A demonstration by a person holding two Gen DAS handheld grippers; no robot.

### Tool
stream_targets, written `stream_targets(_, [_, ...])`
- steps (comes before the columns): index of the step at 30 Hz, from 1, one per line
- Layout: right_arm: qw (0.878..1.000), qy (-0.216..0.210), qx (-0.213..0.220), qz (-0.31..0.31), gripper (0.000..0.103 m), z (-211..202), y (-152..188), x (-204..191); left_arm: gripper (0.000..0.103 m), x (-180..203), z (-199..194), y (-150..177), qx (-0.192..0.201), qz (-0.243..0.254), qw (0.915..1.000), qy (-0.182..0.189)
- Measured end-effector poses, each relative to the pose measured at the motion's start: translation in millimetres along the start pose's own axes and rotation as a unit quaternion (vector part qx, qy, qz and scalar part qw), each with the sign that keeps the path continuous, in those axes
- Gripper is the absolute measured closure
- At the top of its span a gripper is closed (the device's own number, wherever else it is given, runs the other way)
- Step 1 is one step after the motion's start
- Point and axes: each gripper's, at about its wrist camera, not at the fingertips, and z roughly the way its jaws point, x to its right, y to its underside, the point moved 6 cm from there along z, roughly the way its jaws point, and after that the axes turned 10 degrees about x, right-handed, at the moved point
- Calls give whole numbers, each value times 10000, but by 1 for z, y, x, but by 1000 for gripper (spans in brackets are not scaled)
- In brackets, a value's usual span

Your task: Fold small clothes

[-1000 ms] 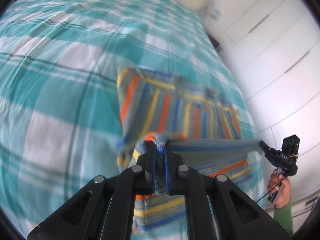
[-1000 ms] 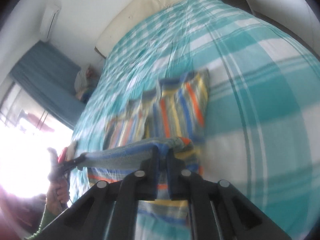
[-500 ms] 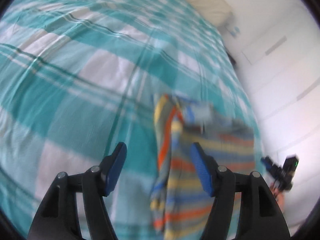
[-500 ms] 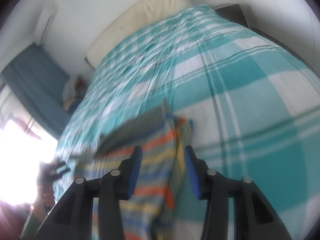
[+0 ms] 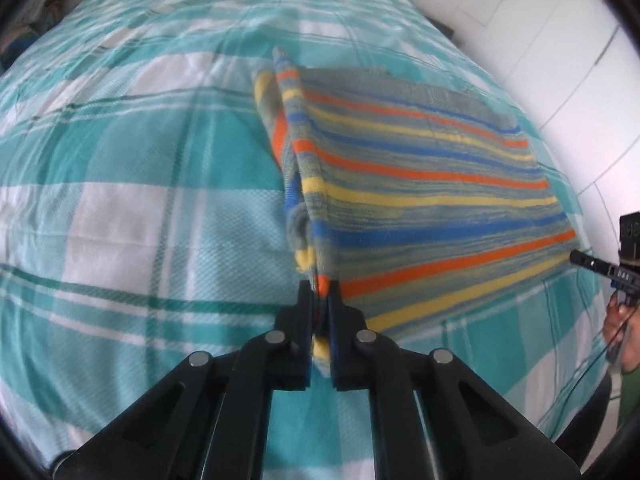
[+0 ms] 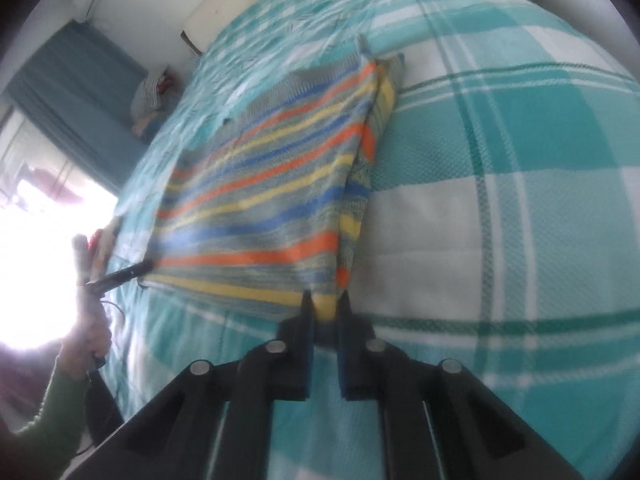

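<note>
Lying flat on the teal plaid bed (image 5: 120, 220), your striped knit garment (image 5: 420, 184) stretches its long axis between your two hands, near edge toward you. Left tongs (image 5: 320, 300) have just been closing and now pinch its near left corner; right tongs (image 6: 325, 304), likewise just closing, clamp the near right corner. White wardrobe doors (image 5: 560, 40) flank the bed; a pillow (image 6: 224, 4) sits far end.
</note>
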Motion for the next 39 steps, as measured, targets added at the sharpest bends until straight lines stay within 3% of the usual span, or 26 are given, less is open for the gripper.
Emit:
stream_targets(3, [9993, 202, -271, 185, 95, 24, 17, 17, 99, 2, 23, 8, -254, 145, 9994, -200])
stream_targets(6, [9993, 63, -61, 359, 95, 25, 18, 22, 94, 2, 21, 8, -148, 151, 9993, -306])
stream_targets(8, [9998, 89, 65, 136, 90, 15, 17, 17, 80, 2, 7, 11, -78, 153, 9987, -475])
stream_targets(9, [9998, 146, 125, 18, 84, 9, 18, 15, 67, 1, -3, 13, -20, 160, 9981, -586])
stream_targets(10, [9995, 229, 189, -61, 72, 2, 20, 15, 58, 1, -16, 14, 99, 200, 9975, -669])
stream_targets(11, [9988, 343, 302, -173, 58, -8, 22, 12, 41, 2, -32, 16, 263, 261, 9968, -712])
stream_targets(12, [9978, 450, 393, -276, 51, -16, 23, 9, 29, 3, -47, 18, 431, 320, 9958, -741])
stream_targets(13, [9957, 625, 530, -436, 44, -28, 27, 9, 25, 5, -62, 19, 605, 386, 9944, -778])
stream_targets(17, [9888, 939, 921, -705, 36, -59, 43, -5, 5, 16, -117, 25, 1167, 431, 9893, -764])
stream_targets(20, [9857, 1012, 1131, -739, 33, -63, 52, -22, 3, 34, -120, 22, 1368, 375, 9881, -592])
stream_targets(24, [9841, 990, 1274, -749, 30, -42, 70, -40, 3, 55, -81, 26, 1519, 283, 9863, -583])
stream_targets(28, [9779, 1345, 1311, -914, 30, -21, 90, -32, 3, 67, -29, 47, 1271, 148, 9899, -614])
stream_targets(31, [9745, 1268, 1520, -1061, 24, -18, 97, -31, 3, 70, -3, 66, 1003, 262, 9916, -768])
stream_targets(34, [9744, 1264, 1509, -1086, 22, -16, 98, -30, 2, 74, 0, 70, 1110, 464, 9881, -963])
stream_targets(39, [9728, 1333, 1510, -1142, 21, -15, 97, -32, 0, 72, 3, 70, 1002, 454, 9891, -983])
